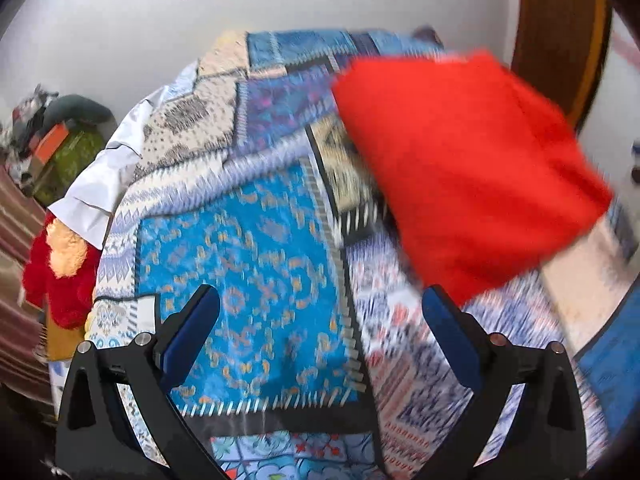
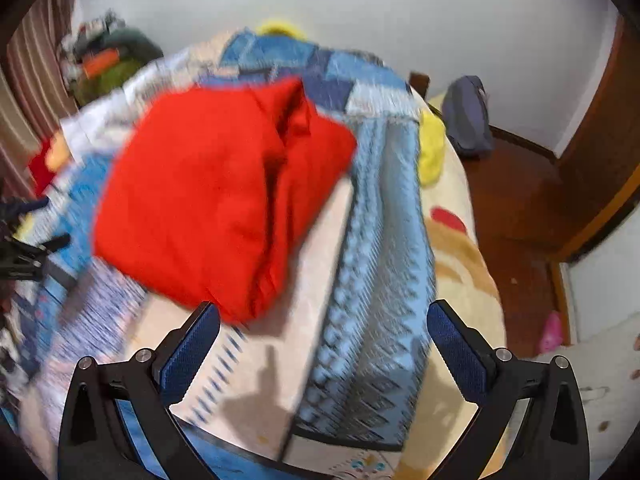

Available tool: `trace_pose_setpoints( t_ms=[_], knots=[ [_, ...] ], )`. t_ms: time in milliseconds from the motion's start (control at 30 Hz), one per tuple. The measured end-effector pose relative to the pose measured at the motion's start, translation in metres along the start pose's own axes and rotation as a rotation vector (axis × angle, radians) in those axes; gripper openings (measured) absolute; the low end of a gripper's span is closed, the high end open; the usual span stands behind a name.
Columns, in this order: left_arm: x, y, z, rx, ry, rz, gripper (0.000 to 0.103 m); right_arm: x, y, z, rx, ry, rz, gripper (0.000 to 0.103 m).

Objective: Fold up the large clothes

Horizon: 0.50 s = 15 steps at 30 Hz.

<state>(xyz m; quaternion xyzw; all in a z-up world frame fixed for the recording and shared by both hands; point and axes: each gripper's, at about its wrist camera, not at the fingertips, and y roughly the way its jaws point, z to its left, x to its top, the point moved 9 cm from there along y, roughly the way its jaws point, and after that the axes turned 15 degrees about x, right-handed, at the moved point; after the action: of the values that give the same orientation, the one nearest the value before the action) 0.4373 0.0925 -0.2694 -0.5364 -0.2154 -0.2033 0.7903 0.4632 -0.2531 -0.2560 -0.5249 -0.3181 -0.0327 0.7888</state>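
Both tools stand wide apart w/ nothing between the pads: left tool (image 1: 320, 320) hangs over the blue patterned panel of the patchwork bedspread (image 1: 248, 248), right tool (image 2: 324, 332) over a pale strip of it, just in front of the red garment (image 2: 224, 196). Garment lies folded into a rough, thick rectangle on the bed, near the middle; edges blurred, so exact corners can't be told. Its near corner sits close to the right tool's left finger (image 2: 192, 348), not touching. In left wrist view its lower corner sits just above that tool's right finger (image 1: 452, 340). Open bedspread lies on garment's near side. White cloth (image 1: 100, 184) and red fluffy item (image 1: 60, 276) sit at bed's left edge, yellow cloth (image 2: 432, 152) at right edge. Bare brown floor (image 2: 520, 208) runs along the right side.
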Motion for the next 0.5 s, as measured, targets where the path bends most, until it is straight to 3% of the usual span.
trace_pose_setpoints(
  t_ms=[200, 500],
  knots=[
    [0.052, 0.004, 0.005, -0.142, -0.153, -0.024, 0.102, 0.044, 0.010, 0.014, 0.142, 0.084, -0.065, 0.103],
    [0.073, 0.088, -0.051, -0.438, -0.255, 0.191, 0.102, 0.070, 0.118, 0.000, 0.257, 0.202, 0.067, 0.103]
  ],
)
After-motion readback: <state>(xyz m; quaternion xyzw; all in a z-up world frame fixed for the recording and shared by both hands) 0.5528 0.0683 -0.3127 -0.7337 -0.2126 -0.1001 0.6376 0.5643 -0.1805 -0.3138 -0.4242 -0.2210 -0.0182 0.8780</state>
